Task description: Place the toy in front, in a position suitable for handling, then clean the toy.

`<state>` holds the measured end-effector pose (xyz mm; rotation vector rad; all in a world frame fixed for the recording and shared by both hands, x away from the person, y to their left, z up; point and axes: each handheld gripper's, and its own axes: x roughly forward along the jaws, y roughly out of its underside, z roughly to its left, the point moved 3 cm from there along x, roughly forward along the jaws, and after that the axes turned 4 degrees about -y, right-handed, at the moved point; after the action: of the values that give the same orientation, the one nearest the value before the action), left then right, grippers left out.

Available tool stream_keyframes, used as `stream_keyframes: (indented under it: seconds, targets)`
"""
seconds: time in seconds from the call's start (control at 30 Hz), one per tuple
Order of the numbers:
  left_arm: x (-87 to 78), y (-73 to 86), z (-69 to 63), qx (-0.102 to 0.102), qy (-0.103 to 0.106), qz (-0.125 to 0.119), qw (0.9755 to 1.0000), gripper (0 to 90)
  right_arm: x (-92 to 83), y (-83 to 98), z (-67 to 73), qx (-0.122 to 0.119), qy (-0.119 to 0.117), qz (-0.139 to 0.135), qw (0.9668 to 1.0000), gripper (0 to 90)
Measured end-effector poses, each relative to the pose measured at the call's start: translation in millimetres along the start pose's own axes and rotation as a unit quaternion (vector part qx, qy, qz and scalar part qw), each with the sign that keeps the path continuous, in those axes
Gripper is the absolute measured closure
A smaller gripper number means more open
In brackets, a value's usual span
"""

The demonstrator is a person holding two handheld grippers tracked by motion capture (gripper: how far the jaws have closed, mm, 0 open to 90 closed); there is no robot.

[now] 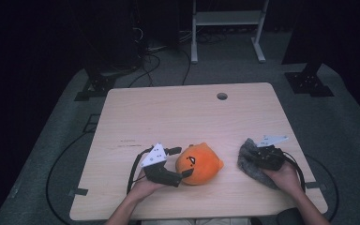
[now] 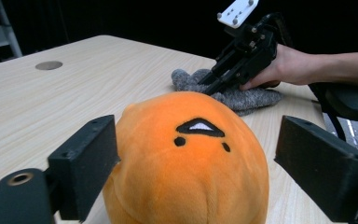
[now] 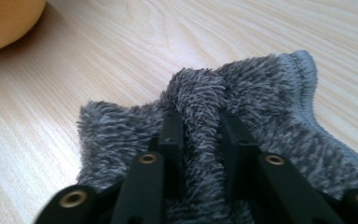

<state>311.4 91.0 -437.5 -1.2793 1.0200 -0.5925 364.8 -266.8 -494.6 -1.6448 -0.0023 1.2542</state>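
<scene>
Orange plush (image 2: 186, 158), lower centre of frame, sits between the spread left claw (image 2: 205, 158), unheld; right claw (image 3: 200, 133) pinches only a ridge of grey cloth (image 3: 261, 88); lifting may shed it.

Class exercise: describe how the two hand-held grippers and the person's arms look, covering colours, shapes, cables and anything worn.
Both grippers are black. The left gripper and the right gripper each carry a pale grey three-cornered plate with small holes, and a black cable loops back from each. The fingers are flat, blocky black slabs with brass-coloured rivets near their bases. The forearms are bare, with no sleeves or gloves in sight.
</scene>
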Motion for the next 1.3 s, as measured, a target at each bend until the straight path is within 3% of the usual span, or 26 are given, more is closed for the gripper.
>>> stream_keyframes:
  seconds: [0.17, 0.27, 0.37, 0.53, 0.73, 0.87, 1.03, 1.17, 1.3]
  targets:
    - [0.9, 2.8, -3.8, 0.016, -0.006, 0.006, 0.9998, 10.5, -3.3, -0.4, -1.3, 0.003, -0.005, 0.001, 1.0, 78.9]
    - [3.8, 3.6, -3.4, 0.024, -0.013, 0.013, 0.9995, 10.3, -14.9, -3.5, 1.9, 0.002, -0.032, -0.039, 0.9987, 79.1]
    - [8.2, 8.3, -0.8, 0.029, -0.026, 0.034, 0.9987, 12.5, -34.0, -12.5, 14.9, -0.003, -0.07, -0.093, 0.9932, 79.1]
    - [11.5, 14.4, 0.9, 0.033, -0.024, 0.05, 0.9979, 22.9, -53.0, -25.3, 39.1, -0.033, -0.1, -0.139, 0.9847, 79.1]
    - [14.6, 16.4, 3.2, 0.037, -0.027, 0.062, 0.9971, 34.1, -54.1, -41.9, 68.3, -0.067, -0.134, -0.167, 0.9746, 79.1]
    - [16.6, 17.0, 5.5, 0.039, -0.025, 0.064, 0.9968, 36.5, -40.8, -57.8, 96.8, -0.105, -0.162, -0.168, 0.9668, 79.0]
    - [16.7, 18.4, 8.4, 0.032, -0.024, 0.067, 0.9969, 37.2, -17.8, -70.4, 117.5, -0.14, -0.167, -0.15, 0.9644, 79.0]
    - [16.1, 18.2, 10.8, 0.032, -0.022, 0.073, 0.9966, 37.2, -6.8, -68.6, 120.6, -0.159, -0.145, -0.13, 0.9677, 79.0]
    - [16.5, 17.7, 10.3, 0.035, -0.019, 0.072, 0.9966, 36.9, -8.8, -58.4, 110.1, -0.147, -0.138, -0.124, 0.9715, 79.1]
